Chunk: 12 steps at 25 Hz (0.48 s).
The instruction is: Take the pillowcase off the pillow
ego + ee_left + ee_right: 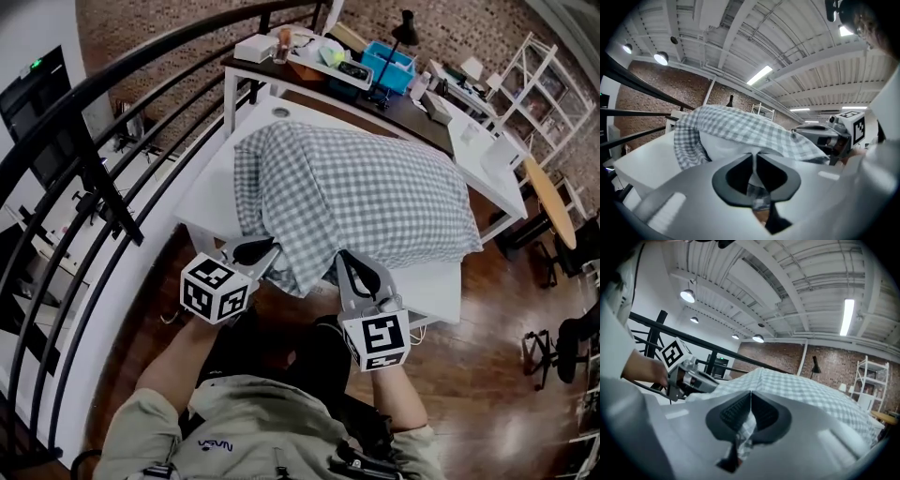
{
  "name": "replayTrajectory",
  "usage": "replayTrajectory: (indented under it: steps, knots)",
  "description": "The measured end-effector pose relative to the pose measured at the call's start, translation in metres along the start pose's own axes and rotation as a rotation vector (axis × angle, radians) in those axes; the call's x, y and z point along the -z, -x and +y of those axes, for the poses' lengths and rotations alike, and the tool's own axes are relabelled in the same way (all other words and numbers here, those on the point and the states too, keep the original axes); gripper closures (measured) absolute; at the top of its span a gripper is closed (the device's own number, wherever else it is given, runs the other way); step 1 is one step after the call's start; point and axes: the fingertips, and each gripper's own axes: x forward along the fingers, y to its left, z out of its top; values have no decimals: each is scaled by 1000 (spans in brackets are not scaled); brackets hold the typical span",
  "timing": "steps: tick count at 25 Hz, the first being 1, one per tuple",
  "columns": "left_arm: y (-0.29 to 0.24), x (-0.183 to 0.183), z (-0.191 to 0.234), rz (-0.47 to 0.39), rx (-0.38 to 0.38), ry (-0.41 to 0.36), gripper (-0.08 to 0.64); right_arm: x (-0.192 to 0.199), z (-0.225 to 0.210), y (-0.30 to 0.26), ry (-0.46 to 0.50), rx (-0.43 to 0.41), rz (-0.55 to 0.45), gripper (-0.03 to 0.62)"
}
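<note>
the left gripper [255, 251] is closed tight on the open hem of the checked pillowcase [356, 192], with a fold of the cloth pinched between its jaws. the right gripper [358, 274], just to its right, is closed on the same hem. the pillowcase covers the pillow [724, 143], whose white end shows in the opening just ahead of the left gripper, and both lie on the white counter [208, 192] in front of the two grippers.

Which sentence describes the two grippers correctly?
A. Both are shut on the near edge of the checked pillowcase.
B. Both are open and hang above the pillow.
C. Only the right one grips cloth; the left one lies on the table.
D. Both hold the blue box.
A: the left gripper and the right gripper each have their jaws closed on cloth of the checked pillowcase at its near edge.
</note>
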Motion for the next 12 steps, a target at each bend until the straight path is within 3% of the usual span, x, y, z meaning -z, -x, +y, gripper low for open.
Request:
replayTrajectory:
  steps: [7,12]
  knots:
    - [32,-59,72,-70,-199,-64,534,-8,-37,-12,55,87,-1,586]
    - [48,-60,139,-91,-358,19,535,-1,-50,-30,109,140,62,586]
